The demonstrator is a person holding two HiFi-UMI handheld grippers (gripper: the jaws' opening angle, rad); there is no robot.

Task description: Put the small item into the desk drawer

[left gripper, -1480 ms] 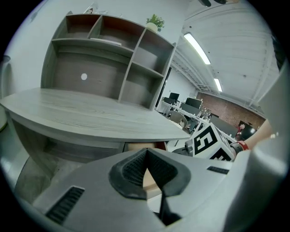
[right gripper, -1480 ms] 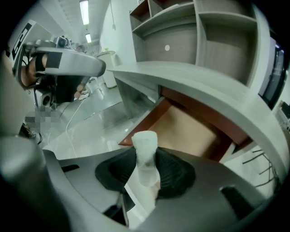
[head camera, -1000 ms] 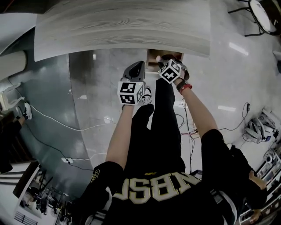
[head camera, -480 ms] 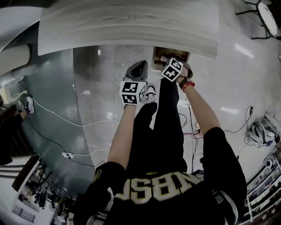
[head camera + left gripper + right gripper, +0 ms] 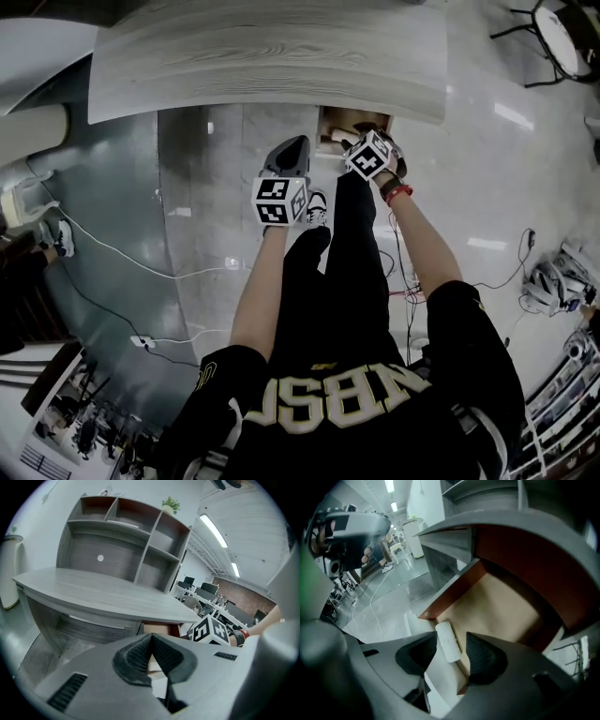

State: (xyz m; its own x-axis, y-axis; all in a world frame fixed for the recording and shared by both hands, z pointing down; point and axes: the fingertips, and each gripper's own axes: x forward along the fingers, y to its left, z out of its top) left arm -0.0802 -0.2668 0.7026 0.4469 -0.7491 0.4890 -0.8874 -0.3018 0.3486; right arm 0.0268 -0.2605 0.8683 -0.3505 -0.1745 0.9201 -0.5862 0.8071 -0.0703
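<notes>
Grey wood-grain desk (image 5: 262, 56), glossy office floor (image 5: 192, 197). Right gripper (image 5: 453, 651) hanging over open red-brown drawer (image 5: 506, 611), jaws spreading to release small white plastic block (image 5: 447, 641), which is sitting loose between them at drawer front. Left gripper (image 5: 151, 644) idling, pressed together, empty.

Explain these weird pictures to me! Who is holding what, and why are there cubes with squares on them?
A person holds a pincher tool in each hand. The cubes are just part of those tools. One picture comes from a camera on the person's head, looking down at the desk. The other two come from cameras riding on the tools. The left gripper has its jaws together, with nothing in them. The right gripper is opening its jaws, with a small white item between them, at the open drawer.
</notes>
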